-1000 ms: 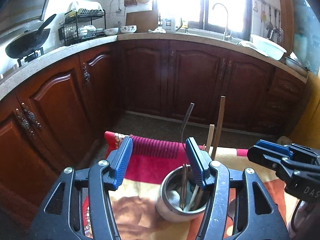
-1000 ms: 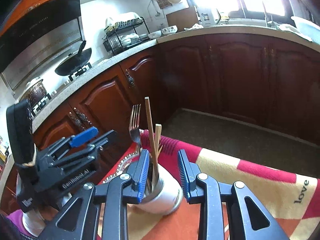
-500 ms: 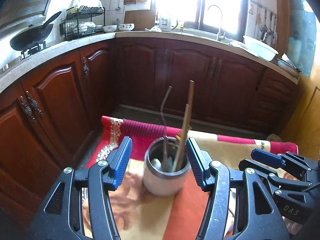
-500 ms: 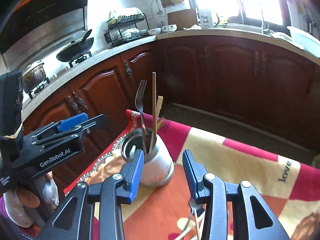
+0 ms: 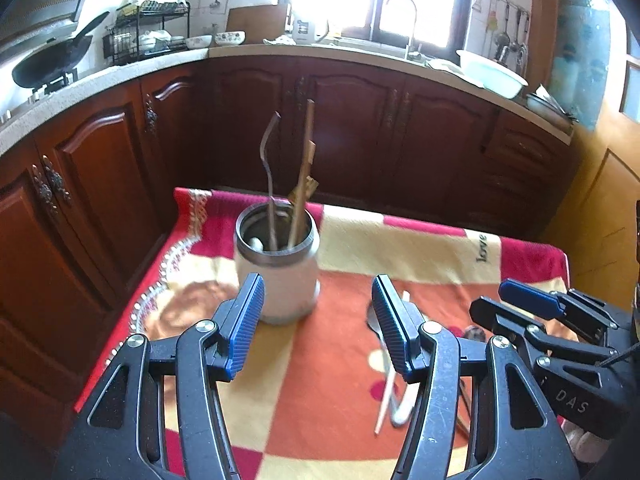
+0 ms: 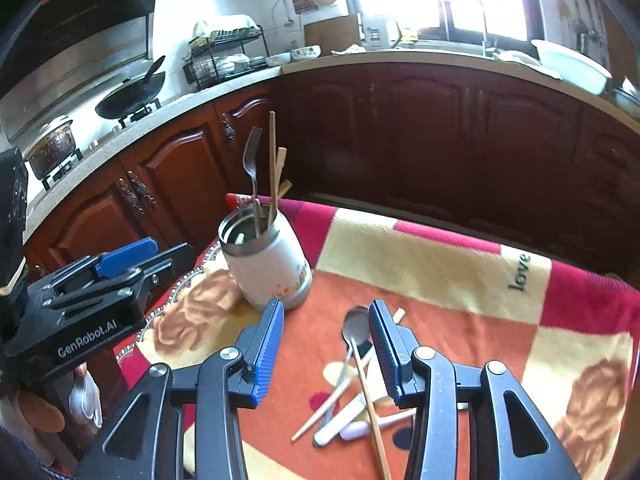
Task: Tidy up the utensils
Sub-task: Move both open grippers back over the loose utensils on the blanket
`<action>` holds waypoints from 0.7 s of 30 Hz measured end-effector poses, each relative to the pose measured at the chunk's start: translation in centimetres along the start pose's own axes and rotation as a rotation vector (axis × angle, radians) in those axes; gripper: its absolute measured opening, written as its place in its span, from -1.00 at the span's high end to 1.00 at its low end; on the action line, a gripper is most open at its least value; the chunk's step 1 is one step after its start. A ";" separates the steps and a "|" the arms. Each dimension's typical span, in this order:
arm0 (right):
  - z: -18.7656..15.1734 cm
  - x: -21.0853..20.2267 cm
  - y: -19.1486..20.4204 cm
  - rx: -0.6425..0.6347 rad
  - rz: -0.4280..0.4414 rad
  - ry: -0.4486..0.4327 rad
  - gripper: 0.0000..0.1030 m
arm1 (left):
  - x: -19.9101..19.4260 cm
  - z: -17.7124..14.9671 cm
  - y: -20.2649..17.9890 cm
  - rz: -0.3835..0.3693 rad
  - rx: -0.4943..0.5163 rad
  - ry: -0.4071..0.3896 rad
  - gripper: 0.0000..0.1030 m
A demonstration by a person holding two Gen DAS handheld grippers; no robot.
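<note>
With my right gripper (image 6: pixel 326 344) half-open and empty, just widened, it may snag the crossed chopsticks (image 6: pixel 370 396) and spoon (image 6: pixel 354 330), scattering them.

Utensil cup (image 5: pixel 280 276) beyond empty left hand-held gripper (image 5: pixel 318 330)

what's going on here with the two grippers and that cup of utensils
A person holds a gripper in each hand over a blanket-covered table. A fork and chopsticks already stand in the steel-rimmed cup. The right gripper, jaws just opening and empty, hovers above loose spoons and chopsticks. The left gripper is open.
</note>
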State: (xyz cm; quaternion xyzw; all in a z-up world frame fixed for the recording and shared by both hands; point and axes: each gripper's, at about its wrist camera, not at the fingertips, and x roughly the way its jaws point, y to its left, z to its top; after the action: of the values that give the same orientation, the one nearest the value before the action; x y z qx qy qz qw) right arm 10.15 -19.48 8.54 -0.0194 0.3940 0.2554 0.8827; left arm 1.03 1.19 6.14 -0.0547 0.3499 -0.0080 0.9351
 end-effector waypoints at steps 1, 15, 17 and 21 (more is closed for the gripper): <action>-0.3 -0.3 -0.2 0.004 -0.010 0.001 0.18 | -0.1 -0.3 -0.3 -0.006 0.000 0.004 -0.09; -3.4 -2.8 -2.3 0.040 -0.111 0.021 0.17 | 0.1 -3.7 -2.4 -0.089 -0.083 0.108 -0.09; -3.7 -3.0 -2.6 0.031 -0.128 0.017 0.17 | 0.0 -4.0 -2.9 -0.091 -0.077 0.115 -0.09; -4.4 -3.5 -3.4 0.042 -0.127 0.010 0.17 | 0.1 -4.4 -3.6 -0.091 -0.078 0.117 -0.09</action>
State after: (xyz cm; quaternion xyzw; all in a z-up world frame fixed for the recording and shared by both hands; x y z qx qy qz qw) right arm 6.73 -25.04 7.42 -0.0271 0.4017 0.1907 0.8953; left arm -1.71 -2.79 3.21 -0.1064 0.4013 -0.0400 0.9089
